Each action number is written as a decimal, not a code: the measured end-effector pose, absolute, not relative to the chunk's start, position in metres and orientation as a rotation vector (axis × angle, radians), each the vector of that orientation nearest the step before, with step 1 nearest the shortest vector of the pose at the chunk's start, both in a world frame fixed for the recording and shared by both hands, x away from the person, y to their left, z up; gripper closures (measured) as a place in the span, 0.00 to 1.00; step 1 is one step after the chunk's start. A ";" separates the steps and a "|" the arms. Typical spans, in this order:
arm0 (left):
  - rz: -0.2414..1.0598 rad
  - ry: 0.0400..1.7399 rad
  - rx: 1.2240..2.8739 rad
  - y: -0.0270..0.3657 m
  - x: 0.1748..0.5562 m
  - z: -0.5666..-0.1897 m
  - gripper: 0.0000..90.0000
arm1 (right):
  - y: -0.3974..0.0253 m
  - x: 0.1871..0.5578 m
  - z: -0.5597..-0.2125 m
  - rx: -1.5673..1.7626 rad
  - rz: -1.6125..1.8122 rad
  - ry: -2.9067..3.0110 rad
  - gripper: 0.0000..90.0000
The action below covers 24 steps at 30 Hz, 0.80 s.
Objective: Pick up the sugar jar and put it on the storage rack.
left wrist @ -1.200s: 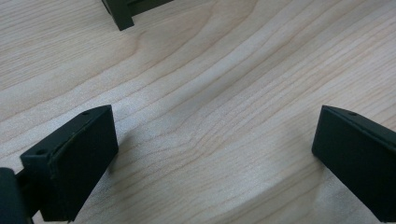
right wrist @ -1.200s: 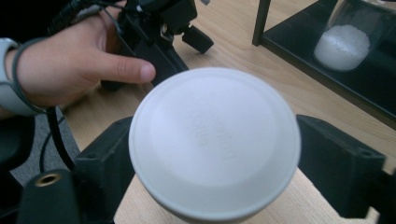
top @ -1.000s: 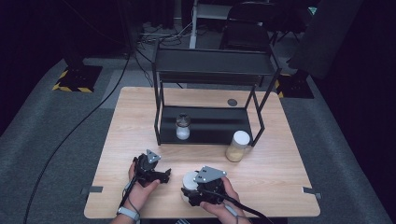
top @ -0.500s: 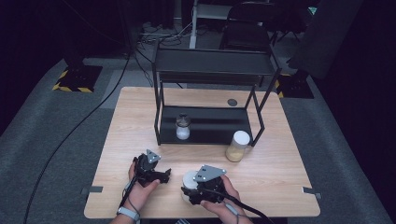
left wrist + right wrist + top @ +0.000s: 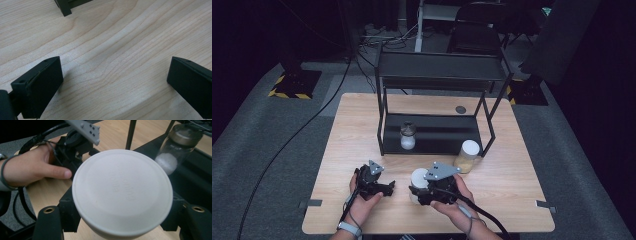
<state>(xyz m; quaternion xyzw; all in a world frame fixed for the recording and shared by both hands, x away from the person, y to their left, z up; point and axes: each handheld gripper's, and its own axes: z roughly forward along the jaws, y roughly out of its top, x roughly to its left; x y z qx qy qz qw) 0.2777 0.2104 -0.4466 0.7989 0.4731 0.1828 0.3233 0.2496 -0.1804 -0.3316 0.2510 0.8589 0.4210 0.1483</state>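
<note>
Right gripper (image 5: pixel 422 192) near front table edge, jaws clamped either side of white-lidded jar (image 5: pixel 122 195); jar upright, long axis vertical, lid facing up. Left gripper (image 5: pixel 387 187) just beside, jaws wide apart over bare wood, nothing between. Table (image 5: pixel 512 175) open toward right edge. Black shelf rack (image 5: pixel 437 75) stands behind; second white-lidded jar (image 5: pixel 468 156) near its right front leg; glass jar (image 5: pixel 407 136) on lower shelf.

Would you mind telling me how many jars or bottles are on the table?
3: a glass jar on the rack's lower shelf, a white-lidded jar beside the rack's right leg, and a white-lidded container between the right gripper's jaws.
</note>
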 end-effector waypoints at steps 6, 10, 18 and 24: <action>0.479 1.242 2.094 0.211 0.278 -0.447 0.00 | -0.185 0.259 -0.321 0.738 1.218 2.437 0.38; 0.479 1.242 2.093 0.211 0.278 -0.447 0.00 | -0.187 0.264 -0.315 0.752 1.214 2.409 0.38; 0.479 1.243 2.092 0.211 0.278 -0.447 0.01 | -0.193 0.283 -0.307 0.801 1.215 2.385 0.38; 0.478 1.243 2.092 0.211 0.278 -0.447 0.01 | -0.191 0.295 -0.305 0.819 1.206 2.374 0.38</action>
